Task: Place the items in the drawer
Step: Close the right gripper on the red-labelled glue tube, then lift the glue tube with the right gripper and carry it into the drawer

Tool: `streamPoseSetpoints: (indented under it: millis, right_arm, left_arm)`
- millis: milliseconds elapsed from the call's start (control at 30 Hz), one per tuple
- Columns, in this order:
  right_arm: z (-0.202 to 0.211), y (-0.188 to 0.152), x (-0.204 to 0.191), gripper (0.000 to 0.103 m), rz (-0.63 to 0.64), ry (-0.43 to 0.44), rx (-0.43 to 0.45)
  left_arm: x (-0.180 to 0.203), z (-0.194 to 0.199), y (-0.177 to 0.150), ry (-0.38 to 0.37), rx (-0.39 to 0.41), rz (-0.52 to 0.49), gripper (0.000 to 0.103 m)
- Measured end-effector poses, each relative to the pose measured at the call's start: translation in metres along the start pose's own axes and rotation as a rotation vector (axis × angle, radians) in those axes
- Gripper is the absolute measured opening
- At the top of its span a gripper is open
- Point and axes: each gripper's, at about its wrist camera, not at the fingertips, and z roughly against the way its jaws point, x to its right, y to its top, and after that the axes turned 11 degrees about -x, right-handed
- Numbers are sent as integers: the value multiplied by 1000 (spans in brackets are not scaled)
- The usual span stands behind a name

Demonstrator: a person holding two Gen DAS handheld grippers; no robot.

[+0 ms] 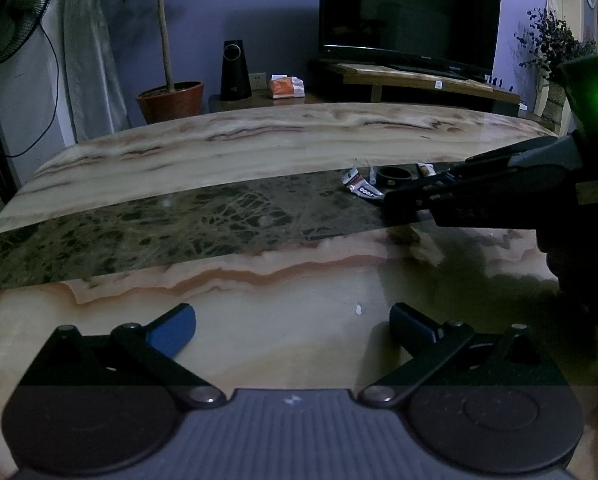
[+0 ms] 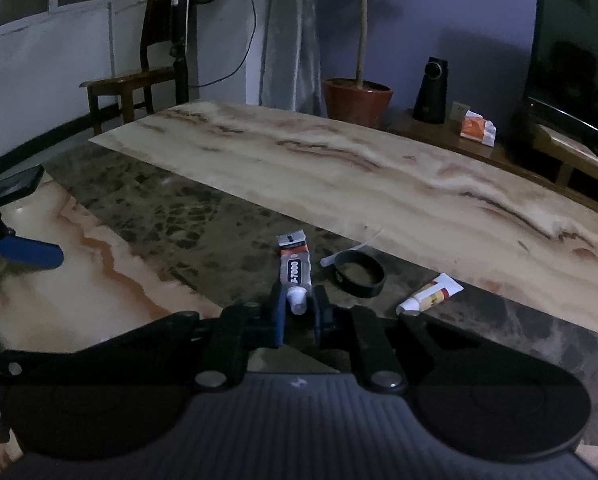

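Observation:
A grey glue tube (image 2: 295, 268) with a white cap lies on the dark band of the marble table (image 2: 379, 168), cap toward me. My right gripper (image 2: 297, 300) is shut on its cap end, with a blue pad against each side. In the left wrist view the same tube (image 1: 365, 190) shows just past the right gripper (image 1: 399, 196), which comes in from the right. My left gripper (image 1: 293, 320) hovers open over the pale marble, nothing between its fingers. One of its blue fingers (image 2: 31, 254) shows at the left edge of the right wrist view. No drawer is in view.
A black ring (image 2: 359, 274) lies just right of the glue tube, and a small white tube (image 2: 431, 294) lies further right. Beyond the table stand a potted plant (image 2: 357, 100), a black speaker (image 2: 431, 90), a TV (image 1: 409, 16), a chair (image 2: 139, 76) and a fan (image 1: 15, 4).

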Motion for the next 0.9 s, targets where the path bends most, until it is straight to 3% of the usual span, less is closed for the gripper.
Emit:
streamPoseSetpoints:
  millis: [233,400,667,900]
  right_arm:
    - [-1,1,-1,22,-17,-4,1]
    - [1,-1,-3,12,-36,-19,3]
    - [17,-13,-4,12,-81,-10,49]
    - [40,-38,-2,12,-153,56,57]
  left_arm:
    - [0,0,0,0,0,0,103]
    - [0,0,0,0,0,0,103]
    - [0,0,0,0,0,0,103]
    - [0,0,0,0,0,0,103]
